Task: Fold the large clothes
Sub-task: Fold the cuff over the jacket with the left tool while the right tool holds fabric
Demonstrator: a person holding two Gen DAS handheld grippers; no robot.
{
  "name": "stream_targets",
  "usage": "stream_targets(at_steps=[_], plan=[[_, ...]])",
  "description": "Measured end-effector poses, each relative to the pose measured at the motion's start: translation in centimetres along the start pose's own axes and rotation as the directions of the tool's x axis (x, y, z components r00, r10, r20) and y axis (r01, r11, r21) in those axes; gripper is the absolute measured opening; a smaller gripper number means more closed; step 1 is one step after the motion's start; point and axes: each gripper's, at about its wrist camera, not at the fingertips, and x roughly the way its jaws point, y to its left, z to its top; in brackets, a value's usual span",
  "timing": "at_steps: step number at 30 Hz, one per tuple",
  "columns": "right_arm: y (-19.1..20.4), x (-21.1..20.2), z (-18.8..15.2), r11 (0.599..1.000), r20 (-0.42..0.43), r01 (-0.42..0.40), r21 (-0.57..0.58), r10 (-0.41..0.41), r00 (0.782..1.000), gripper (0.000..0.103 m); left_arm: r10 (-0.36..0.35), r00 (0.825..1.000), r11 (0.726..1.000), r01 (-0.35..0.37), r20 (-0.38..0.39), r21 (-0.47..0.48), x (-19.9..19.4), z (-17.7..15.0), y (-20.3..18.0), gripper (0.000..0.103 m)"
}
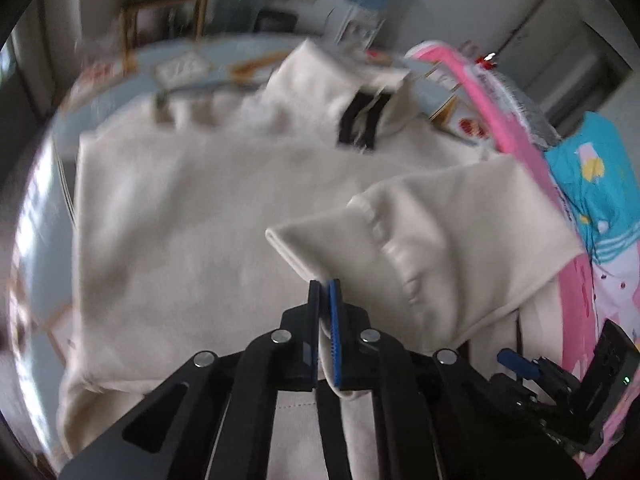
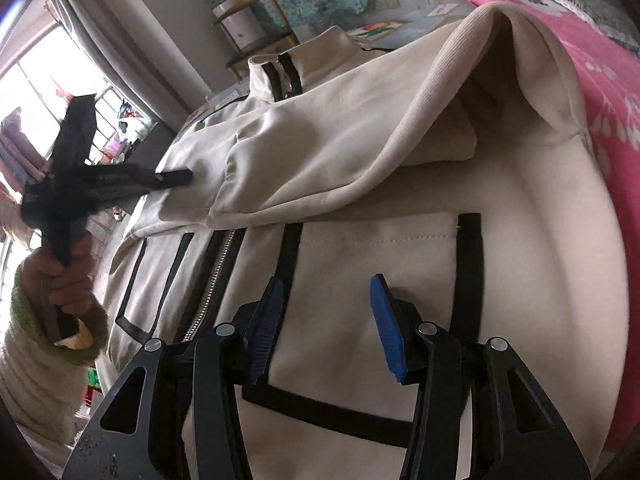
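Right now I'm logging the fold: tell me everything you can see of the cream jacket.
The cream jacket lies front-up, of soft knit-looking fabric, with black trim, a stand collar and a closed silver zipper. One sleeve is folded across the chest; the left hand-held gripper is shut on its cuff. A pink blanket lies beside it.

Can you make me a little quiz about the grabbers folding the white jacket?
1. True or false: the left gripper is shut on the sleeve.
2. The right gripper is: A open over the jacket, B shut on the zipper, C holding the blanket.
3. Fill in: the blanket is ____ coloured.

Key: 1 true; 2 A; 3 pink.
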Motion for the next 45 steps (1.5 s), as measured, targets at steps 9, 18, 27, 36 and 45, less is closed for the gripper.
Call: stream_targets(at_steps=[9,18,27,36,45], plan=[[-0.5,-0.1,0.1,0.999,0.002,0.045,-0.007,-0.045,0.999,0.044,0.073,0.981,0.997,-0.070,0.180,-0.021,-8.6,3.0,3.3,0.004],[0.3,0.0,0.6,0.993,-0.005,0.104,-0.048,-0.104,0.995,0.044,0.131,0.991,0.976,-0.128,0.005,-0.175,-5.2,1.4,11.2,0.004],[-0.5,-4.6,2.1,0.997,-0.032,0.022,0.068,-0.020,0.999,0.052,0.201,0.978,0.966,-0.206,-0.051,-0.155,-2.3,0.2,12.1,0.004],[-7.1,-5.7,13.6,0.988,0.064,0.031,0.152,-0.041,0.997,0.061,0.225,0.973,0.961,-0.231,-0.057,-0.149,-1.5,-0.2,12.2,0.005],[-12.5,3.6,19.3,0.961,-0.014,0.188,0.202,-0.189,0.982,0.008,0.261,0.964,0.956,-0.265,-0.044,-0.124,-1.2,-0.5,11.9,0.005]])
